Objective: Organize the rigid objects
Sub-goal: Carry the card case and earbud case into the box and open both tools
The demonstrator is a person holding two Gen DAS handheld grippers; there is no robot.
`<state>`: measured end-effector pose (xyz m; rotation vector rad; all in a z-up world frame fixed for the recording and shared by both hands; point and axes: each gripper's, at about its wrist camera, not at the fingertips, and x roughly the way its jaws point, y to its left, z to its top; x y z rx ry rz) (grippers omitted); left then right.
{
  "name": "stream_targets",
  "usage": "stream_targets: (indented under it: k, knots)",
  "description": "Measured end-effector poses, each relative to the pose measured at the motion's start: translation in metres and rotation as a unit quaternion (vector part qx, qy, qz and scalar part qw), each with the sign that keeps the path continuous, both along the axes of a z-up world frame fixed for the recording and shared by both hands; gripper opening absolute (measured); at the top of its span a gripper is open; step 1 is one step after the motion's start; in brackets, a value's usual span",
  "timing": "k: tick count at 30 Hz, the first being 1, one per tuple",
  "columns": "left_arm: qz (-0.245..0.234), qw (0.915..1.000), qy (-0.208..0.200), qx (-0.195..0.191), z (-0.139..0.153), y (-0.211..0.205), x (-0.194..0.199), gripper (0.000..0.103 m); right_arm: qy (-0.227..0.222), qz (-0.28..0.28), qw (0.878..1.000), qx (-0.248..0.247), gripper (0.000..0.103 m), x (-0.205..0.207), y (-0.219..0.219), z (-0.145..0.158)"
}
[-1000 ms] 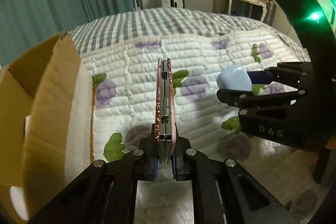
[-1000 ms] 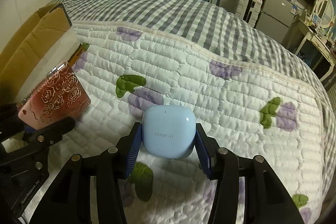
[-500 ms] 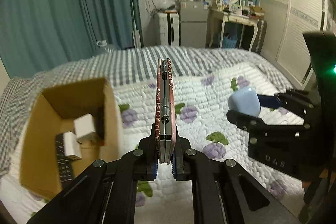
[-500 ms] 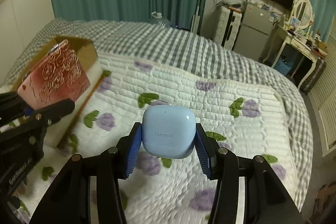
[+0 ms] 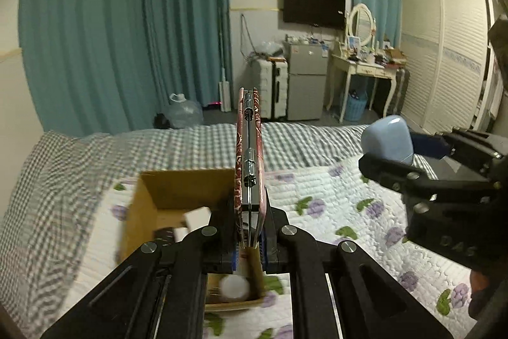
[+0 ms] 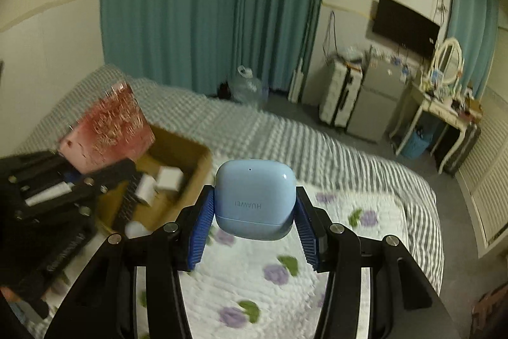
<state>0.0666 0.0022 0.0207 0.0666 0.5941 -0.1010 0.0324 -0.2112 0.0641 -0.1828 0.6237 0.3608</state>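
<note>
Since a second ago both my claws have climbed well above the bed, so the cardboard box (image 5: 177, 196) that stood beside me at quilt level now lies below, its open top in sight, and the far side of the room has come into view.

My left claw (image 5: 250, 239) is clenched tight on the thin pink rose-patterned case (image 5: 249, 148), held edge-on and upright, its hinge facing me. In the right wrist view the case (image 6: 108, 129) hangs over the near corner of the box. My right claw (image 6: 254, 212) grasps the pale blue earbud case (image 6: 254, 199) between its blue pads (image 6: 201, 224), lid end pointing away from me, out over the flowered quilt (image 6: 254, 281) just to the right of the box.

The box already holds a few things: two small white blocks (image 6: 158, 183), a dark flat item lying along its floor, and something round and white near the front wall. I judge the sorting partly done, with both of my loads lifted but neither yet over the middle of the box. What is left is to bring each one above the opening, lower it in and let go; whether more loose items wait on the bed, I cannot tell from here
</note>
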Motion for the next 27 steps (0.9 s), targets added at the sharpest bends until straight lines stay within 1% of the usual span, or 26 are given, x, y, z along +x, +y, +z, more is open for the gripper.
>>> stream_targets:
  k: [4,6,9,15,19,22,27]
  knots:
    - [0.013,0.9999,-0.007,0.005,0.004,0.031,-0.004,0.010,-0.016,0.019,1.000,0.008,0.049,-0.009,0.034,0.018]
    - [0.020,0.9998,-0.006,0.007,0.002,0.046,-0.003,0.010,-0.018,0.029,0.999,0.009,0.049,-0.010,0.054,0.020]
    - [0.028,0.9996,-0.001,0.010,-0.005,0.069,0.004,0.010,-0.014,0.040,0.999,0.011,0.049,-0.006,0.080,0.016]
    - [0.038,0.9990,0.018,0.016,-0.030,0.099,0.029,0.010,0.008,0.046,0.999,0.008,0.049,0.016,0.128,-0.008]
    - [0.039,0.9982,0.040,0.023,-0.054,0.113,0.054,0.010,0.029,0.038,0.999,0.009,0.049,0.041,0.144,-0.029]
    - [0.032,0.9974,0.054,0.035,-0.068,0.115,0.071,0.010,0.044,0.029,0.999,0.008,0.049,0.062,0.154,-0.047]
    - [0.014,0.9954,0.087,0.038,-0.095,0.115,0.095,0.010,0.066,0.007,0.998,0.000,0.049,0.091,0.162,-0.078]
